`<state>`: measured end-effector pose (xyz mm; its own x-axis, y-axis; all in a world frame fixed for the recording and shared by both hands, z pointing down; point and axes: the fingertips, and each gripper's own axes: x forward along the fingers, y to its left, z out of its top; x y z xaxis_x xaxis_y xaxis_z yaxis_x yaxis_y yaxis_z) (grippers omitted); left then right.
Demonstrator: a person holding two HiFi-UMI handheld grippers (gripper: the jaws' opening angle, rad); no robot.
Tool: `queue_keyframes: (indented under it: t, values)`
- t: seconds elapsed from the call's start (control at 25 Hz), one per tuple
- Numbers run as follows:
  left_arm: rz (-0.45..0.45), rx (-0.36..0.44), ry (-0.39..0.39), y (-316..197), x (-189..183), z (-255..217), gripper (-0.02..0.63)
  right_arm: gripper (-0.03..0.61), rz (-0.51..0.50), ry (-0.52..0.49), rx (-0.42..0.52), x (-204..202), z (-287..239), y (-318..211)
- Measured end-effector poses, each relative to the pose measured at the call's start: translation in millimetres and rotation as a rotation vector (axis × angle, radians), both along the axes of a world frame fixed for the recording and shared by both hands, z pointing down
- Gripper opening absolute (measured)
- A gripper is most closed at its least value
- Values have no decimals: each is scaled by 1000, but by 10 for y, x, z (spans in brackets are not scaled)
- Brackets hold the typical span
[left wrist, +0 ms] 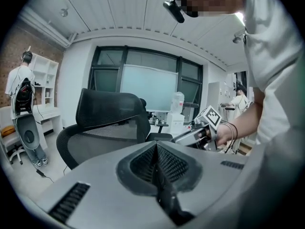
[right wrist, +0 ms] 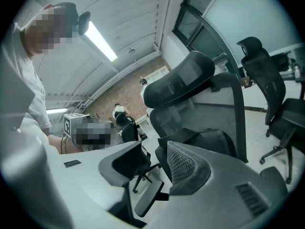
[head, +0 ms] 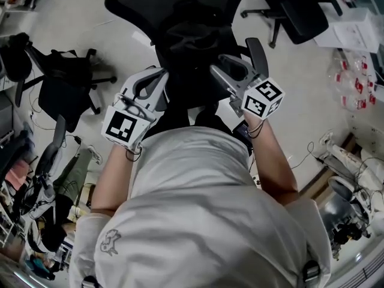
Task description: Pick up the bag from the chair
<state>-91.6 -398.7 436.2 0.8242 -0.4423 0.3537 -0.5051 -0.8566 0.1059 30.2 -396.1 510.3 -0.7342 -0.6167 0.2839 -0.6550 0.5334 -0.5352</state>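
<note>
A black office chair (head: 180, 5) stands just in front of me, and a crumpled black bag (head: 191, 32) lies on its seat. In the right gripper view the bag (right wrist: 214, 140) shows as a dark bulge behind the chair's mesh back (right wrist: 190, 109). My left gripper (head: 161, 80) hovers at the seat's near left edge, shut with nothing in it; its pads (left wrist: 167, 161) meet in a line. My right gripper (head: 231, 71) hovers at the seat's near right, jaws apart and empty (right wrist: 155, 163). Neither gripper touches the bag.
Another black chair (head: 66, 83) stands on the floor to the left and a third (head: 294, 11) at the far right. Cables and equipment (head: 348, 161) crowd the right side. A person (left wrist: 19, 85) stands far off by white shelves.
</note>
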Motion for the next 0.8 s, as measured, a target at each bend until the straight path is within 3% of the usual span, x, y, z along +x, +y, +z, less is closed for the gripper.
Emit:
queue_keyframes:
  t: [0.32,0.52,0.8]
  values:
    - [22,-27,0,-147,136,149,11,156,23,-90,-69,29,343,-265]
    - [41,-31,-1,-211,212,154,11,160,9,-140,-61,-21,389,-396]
    - [31,-46,-2,-336,221,201,11,166,-41,-285,-12,-190,209,-603]
